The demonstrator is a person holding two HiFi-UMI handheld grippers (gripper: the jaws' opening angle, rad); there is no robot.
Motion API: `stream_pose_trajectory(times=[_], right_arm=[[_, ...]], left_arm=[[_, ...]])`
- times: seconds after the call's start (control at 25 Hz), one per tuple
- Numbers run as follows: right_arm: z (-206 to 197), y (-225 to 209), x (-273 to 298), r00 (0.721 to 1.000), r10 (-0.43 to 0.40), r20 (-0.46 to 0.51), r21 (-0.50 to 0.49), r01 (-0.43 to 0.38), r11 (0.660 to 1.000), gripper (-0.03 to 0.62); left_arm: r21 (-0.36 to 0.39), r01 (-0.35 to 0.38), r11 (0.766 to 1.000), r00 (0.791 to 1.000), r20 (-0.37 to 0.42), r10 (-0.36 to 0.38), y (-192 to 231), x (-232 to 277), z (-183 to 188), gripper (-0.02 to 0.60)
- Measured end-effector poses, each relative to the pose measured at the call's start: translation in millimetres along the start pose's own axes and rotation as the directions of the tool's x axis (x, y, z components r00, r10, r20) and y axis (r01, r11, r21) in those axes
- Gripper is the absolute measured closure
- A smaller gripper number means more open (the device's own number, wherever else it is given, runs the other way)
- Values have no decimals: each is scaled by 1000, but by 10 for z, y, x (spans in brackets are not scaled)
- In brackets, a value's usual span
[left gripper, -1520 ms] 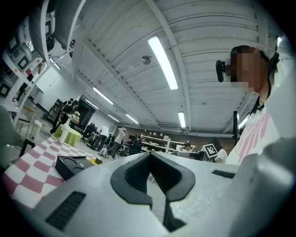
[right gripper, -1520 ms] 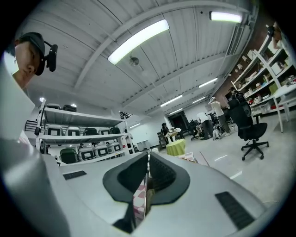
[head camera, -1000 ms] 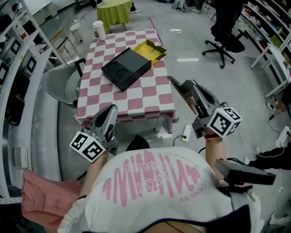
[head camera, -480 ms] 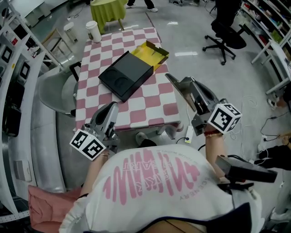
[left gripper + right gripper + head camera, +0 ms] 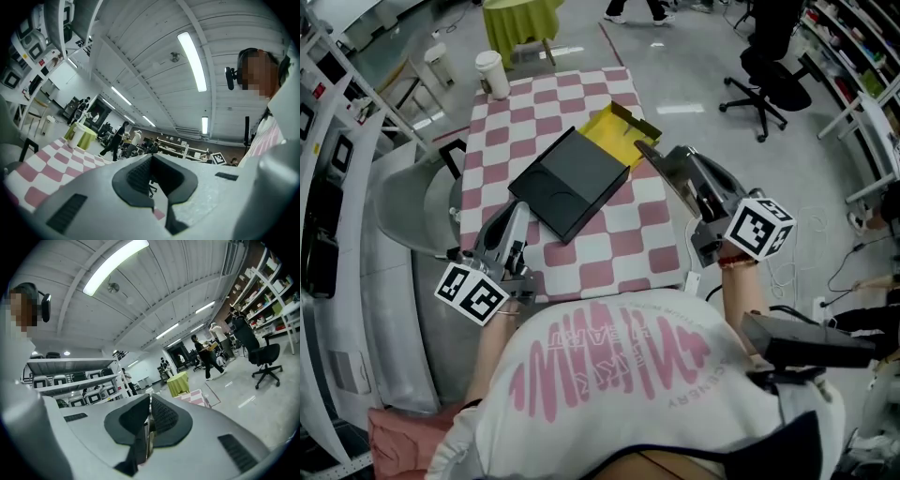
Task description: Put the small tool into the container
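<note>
A yellow open box (image 5: 617,137) lies on the pink-and-white checked table (image 5: 609,253), with a flat black case (image 5: 572,183) leaning over its near left side. No small tool shows in any view. My left gripper (image 5: 514,223) hovers over the table's near left edge, jaws together and nothing between them. My right gripper (image 5: 649,156) reaches over the table's right side, its tip just right of the yellow box. It is shut, and its pads (image 5: 149,420) meet with only a thin slit.
A white paper cup (image 5: 492,74) stands at the table's far left corner. A grey chair (image 5: 417,192) sits left of the table and shelving (image 5: 328,141) runs along the left. A black office chair (image 5: 764,80) stands far right and a green-draped round table (image 5: 523,21) beyond.
The table has come nearer and lower in the head view. Both grippers, earlier short of its near edge, now reach over it, and the right tip has neared the yellow box.
</note>
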State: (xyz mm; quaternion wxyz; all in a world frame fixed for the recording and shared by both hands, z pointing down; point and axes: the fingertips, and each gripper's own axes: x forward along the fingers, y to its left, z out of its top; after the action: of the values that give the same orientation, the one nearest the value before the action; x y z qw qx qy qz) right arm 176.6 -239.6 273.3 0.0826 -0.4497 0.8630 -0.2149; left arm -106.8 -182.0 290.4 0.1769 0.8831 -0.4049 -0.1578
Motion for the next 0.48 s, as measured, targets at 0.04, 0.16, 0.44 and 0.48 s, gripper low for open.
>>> stream_pose_trajectory(times=[0.04,0.16,0.44,0.48], right_arm=[[2,-37,88,1000,-8,-9,0,8,1000,576],[-21,-150,347,999,-28,-41,-1,28,1000,576],[-165,-370,900,995,-43,-95,-9,42,999,576],[-204,-400,968,993,-45,-106,-8,44,999,577]], left_arm=[[0,-5,1000,1000,-3,5,66,12,16,574],[-2,-8,1000,1000,0,8,227,39,86,574],[-31,-57,998,998,16,58,662,44,96,574],[-38,-67,997,998,18,68,715,34,83,574]])
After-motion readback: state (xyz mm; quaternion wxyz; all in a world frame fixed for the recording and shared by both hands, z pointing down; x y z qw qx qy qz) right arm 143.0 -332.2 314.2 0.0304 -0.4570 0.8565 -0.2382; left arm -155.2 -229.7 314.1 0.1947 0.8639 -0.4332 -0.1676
